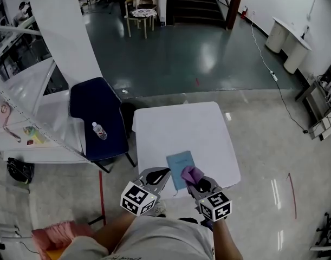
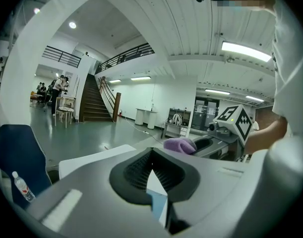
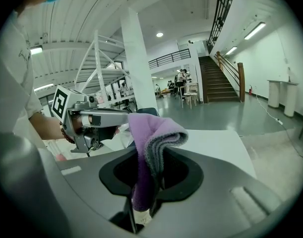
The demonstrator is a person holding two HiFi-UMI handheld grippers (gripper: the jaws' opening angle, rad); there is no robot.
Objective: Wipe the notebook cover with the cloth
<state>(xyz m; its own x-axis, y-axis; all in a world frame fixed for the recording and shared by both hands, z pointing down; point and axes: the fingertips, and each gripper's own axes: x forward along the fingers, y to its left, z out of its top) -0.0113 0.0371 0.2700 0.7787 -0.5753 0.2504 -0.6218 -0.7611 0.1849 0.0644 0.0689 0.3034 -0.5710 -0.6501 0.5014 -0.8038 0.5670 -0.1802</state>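
Cloth (image 1: 190, 173) pinched by right tool (image 1: 195, 180), at notebook (image 1: 179, 162) near corner, left tool (image 1: 161, 173) pressed together alongside

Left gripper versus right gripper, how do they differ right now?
The right gripper is shut on the purple cloth; the left gripper is shut on nothing. The right gripper's cloth hangs over the blue notebook; the left gripper sits beside its left edge. Both bear marker cubes.

purple cloth (image 1: 191, 173), blue notebook (image 1: 177, 162), white table (image 1: 181, 129)
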